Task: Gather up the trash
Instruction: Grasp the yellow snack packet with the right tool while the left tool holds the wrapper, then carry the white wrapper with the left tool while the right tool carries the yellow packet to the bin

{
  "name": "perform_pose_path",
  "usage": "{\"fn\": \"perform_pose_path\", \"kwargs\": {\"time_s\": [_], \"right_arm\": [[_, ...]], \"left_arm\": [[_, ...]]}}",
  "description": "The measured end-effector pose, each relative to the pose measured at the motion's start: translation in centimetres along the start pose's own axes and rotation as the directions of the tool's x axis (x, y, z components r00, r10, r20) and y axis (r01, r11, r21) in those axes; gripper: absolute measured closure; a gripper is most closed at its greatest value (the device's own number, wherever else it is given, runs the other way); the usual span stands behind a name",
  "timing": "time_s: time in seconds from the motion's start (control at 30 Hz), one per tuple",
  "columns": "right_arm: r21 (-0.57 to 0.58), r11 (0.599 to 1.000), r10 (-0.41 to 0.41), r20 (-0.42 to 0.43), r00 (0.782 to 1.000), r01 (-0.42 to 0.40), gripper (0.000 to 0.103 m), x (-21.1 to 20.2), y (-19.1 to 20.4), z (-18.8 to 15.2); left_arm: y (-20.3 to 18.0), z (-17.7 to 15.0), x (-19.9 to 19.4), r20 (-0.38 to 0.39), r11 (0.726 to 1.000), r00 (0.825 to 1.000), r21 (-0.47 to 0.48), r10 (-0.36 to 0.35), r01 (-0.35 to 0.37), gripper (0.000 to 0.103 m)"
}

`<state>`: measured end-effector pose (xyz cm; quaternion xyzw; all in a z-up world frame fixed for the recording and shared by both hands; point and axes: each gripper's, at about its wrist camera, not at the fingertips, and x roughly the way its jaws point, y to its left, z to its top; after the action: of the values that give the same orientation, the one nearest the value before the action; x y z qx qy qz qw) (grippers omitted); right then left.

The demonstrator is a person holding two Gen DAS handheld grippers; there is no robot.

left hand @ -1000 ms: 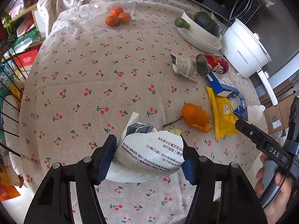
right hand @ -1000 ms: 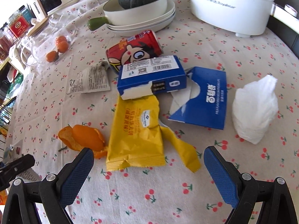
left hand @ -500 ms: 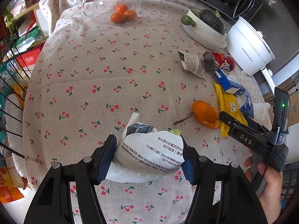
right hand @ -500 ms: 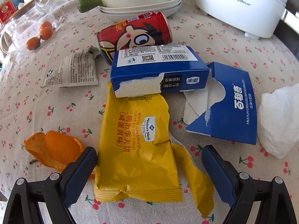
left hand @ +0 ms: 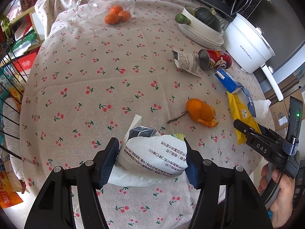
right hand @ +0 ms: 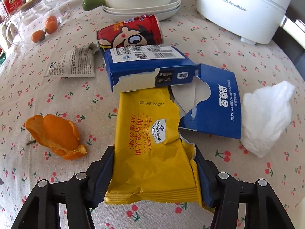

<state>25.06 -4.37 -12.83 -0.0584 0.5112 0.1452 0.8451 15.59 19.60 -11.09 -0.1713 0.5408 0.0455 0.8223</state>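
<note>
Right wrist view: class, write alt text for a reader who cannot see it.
The right tool is closing on a yellow snack wrapper on a cherry-print tablecloth. Beyond lie a torn blue box, red can and orange peel.

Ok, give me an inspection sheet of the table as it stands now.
Surface: cherry-print tablecloth.
Job's things: yellow wrapper, torn blue box, red can, orange peel, paper scrap, tissue, white pouch.
Clutter: white cooker, stacked dishes, glass jar.
Grippers: left gripper clamps the white pouch; right gripper jaws closing around the yellow wrapper.
Cables: nothing seen.
Surroundings: shelves beside table.
</note>
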Motion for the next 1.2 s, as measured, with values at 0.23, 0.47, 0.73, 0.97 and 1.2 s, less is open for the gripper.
{"fn": "perform_pose_path", "kwargs": {"time_s": [0.23, 0.47, 0.73, 0.97, 1.2], "right_arm": [[0.008, 0.998, 0.057, -0.005, 0.998, -0.057, 0.038, -3.5, -1.7, -1.7], [0.037, 0.997, 0.069, -0.002, 0.998, -0.068, 0.038, -6.0, -4.4, -2.9], [0.094, 0.995, 0.036, 0.019, 0.999, -0.038, 0.038, -8.6, -9.1, -4.5], [0.15, 0.989, 0.004, 0.029, 1.0, -0.008, 0.038, -10.7, -13.5, -6.1], [0.196, 0.981, -0.019, 0.04, 0.999, 0.011, 0.038, -12.7, -17.3, -8.1]], "left_arm": [[-2.0, -0.4, -0.3, 0.004, 0.999, 1.0, 0.044, -0.013, 0.013, 0.037], [-4.4, -0.7, -0.5, 0.002, 0.996, 0.999, 0.085, -0.038, 0.037, 0.037], [-8.2, -1.3, -0.6, -0.002, 0.987, 0.997, 0.141, -0.075, 0.074, 0.037], [-12.1, -1.9, -0.3, -0.016, 0.975, 0.995, 0.196, -0.101, 0.103, 0.037], [-16.1, -2.9, -0.1, -0.03, 0.957, 0.99, 0.254, -0.139, 0.142, 0.037]]}}
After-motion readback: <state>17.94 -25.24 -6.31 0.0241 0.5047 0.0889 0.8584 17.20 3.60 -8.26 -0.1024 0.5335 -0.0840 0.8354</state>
